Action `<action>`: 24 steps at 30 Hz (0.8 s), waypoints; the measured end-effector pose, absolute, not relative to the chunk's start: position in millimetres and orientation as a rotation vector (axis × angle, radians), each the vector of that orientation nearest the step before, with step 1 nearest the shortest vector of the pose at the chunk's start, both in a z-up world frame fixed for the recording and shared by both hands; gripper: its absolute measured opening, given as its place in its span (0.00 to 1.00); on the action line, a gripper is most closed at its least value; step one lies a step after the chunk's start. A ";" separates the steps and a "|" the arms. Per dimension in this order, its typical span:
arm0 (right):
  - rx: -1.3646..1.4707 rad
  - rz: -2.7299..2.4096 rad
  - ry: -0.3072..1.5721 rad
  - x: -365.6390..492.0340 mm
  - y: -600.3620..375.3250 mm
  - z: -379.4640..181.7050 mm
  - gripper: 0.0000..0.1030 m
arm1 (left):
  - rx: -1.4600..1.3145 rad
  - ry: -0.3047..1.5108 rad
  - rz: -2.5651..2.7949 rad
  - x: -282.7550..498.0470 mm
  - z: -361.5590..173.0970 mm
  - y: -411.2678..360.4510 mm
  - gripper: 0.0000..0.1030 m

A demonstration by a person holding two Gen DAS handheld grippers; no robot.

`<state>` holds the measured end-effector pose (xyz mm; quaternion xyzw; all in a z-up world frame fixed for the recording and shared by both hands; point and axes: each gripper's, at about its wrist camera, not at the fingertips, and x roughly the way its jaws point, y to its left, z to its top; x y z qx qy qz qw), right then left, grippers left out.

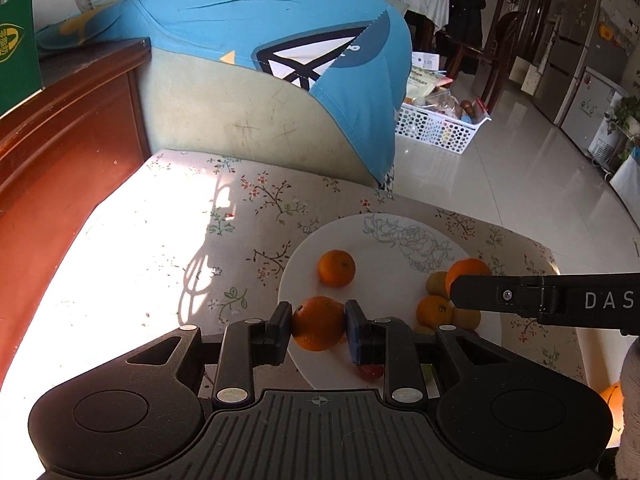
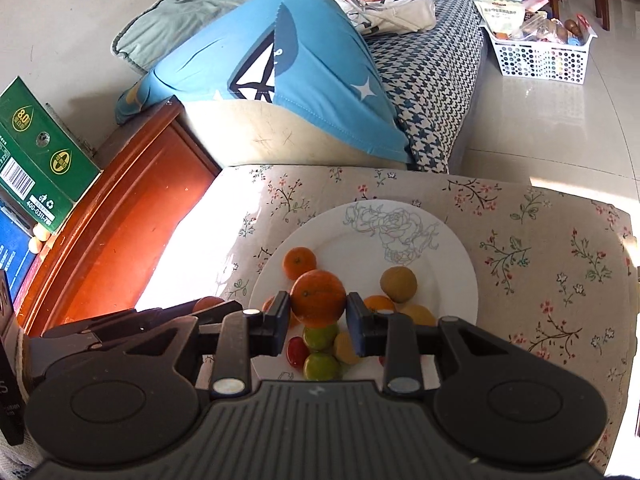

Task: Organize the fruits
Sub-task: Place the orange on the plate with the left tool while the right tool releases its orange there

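A white plate (image 1: 384, 252) with a grey rose drawing sits on the floral-covered table (image 1: 168, 240). My left gripper (image 1: 319, 330) is shut on an orange (image 1: 318, 328) over the plate's near left edge. My right gripper (image 2: 318, 312) is shut on another orange (image 2: 318, 298) above the plate (image 2: 440, 248); its arm enters the left wrist view from the right (image 1: 560, 300). On the plate lie a small orange (image 1: 336, 268), a brownish round fruit (image 2: 398, 284), green citrus (image 2: 320, 366), a yellow fruit (image 2: 346, 348) and a small red fruit (image 2: 297, 350).
A sofa arm with a blue cloth (image 1: 280, 40) rises behind the table. A red-brown wooden cabinet (image 1: 60, 152) stands at the left with a green box (image 2: 36, 152) on it. A white perforated basket (image 1: 436, 128) of goods sits on the tiled floor.
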<state>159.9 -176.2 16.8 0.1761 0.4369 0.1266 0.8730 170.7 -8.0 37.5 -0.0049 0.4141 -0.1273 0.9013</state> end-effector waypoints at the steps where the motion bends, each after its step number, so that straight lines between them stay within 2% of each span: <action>1: 0.360 0.264 0.915 161.7 -175.5 15.2 0.30 | -0.012 0.860 -0.265 172.7 35.8 -9.4 0.25; 24: 0.373 0.199 0.957 180.9 -182.2 -6.1 0.32 | 0.050 0.852 -0.279 183.4 25.5 -38.6 0.27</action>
